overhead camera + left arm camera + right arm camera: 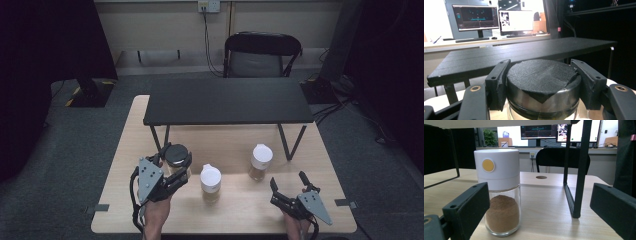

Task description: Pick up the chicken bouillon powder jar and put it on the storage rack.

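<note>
Two white-capped jars (210,183) (260,162) of brown powder stand apart on my wooden table (125,150). Black shelf (227,100) spans it; chair (262,55) behind. Monitors (475,17) beyond, screens probably graphs.

A light wooden table (235,210) fills the lower middle of the high view. A low black shelf (227,100) stands on it, toward the top, on thin legs. Two glass jars with white lids sit on the wood, one (210,183) in the middle, one (260,162) further right.
</note>
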A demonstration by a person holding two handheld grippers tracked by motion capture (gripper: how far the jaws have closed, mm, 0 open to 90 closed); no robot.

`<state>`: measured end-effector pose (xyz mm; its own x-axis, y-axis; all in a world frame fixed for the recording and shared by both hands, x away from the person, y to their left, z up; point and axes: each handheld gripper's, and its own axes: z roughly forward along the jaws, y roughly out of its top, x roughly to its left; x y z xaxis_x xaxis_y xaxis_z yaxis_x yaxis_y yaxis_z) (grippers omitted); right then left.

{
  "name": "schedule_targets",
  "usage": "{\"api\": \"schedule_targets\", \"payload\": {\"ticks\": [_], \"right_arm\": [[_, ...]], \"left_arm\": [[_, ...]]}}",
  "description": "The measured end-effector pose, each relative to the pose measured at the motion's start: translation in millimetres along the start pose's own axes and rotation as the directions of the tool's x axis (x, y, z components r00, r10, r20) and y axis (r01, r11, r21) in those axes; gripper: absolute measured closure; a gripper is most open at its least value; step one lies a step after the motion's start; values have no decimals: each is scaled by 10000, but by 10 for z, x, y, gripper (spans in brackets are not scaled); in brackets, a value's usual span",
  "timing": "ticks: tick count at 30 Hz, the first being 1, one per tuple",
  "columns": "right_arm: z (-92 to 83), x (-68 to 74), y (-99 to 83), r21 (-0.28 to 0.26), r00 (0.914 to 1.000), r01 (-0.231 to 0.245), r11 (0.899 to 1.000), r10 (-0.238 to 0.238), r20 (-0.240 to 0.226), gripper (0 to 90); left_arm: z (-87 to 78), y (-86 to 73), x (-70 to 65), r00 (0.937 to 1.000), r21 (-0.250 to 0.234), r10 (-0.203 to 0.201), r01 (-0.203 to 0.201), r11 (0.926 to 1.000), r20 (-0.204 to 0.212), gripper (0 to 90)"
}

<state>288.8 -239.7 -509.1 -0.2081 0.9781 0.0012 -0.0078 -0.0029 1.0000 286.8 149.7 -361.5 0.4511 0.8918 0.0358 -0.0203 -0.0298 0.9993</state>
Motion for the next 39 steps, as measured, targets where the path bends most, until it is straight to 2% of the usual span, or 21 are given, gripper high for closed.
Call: {"api": "schedule_targets", "payload": {"ticks": [12,31,35,39], "right_arm": [[0,0,0,2,10000,-3,10000,3,0,15],[0,0,0,1,10000,-4,10000,4,4,15],[0,0,0,0,10000,-3,10000,3,7,15],[0,1,0,-1,10000,-2,10000,2,6,15]], "left_arm": [[84,201,108,9997,60,110,-108,9999,-232,349],[231,629,324,9982,-153,356,-364,9992,-483,349],[258,711,375,9986,-205,274,-284,9994,-449,349],[306,791,399,9979,-161,407,-416,9990,-503,349]]}}
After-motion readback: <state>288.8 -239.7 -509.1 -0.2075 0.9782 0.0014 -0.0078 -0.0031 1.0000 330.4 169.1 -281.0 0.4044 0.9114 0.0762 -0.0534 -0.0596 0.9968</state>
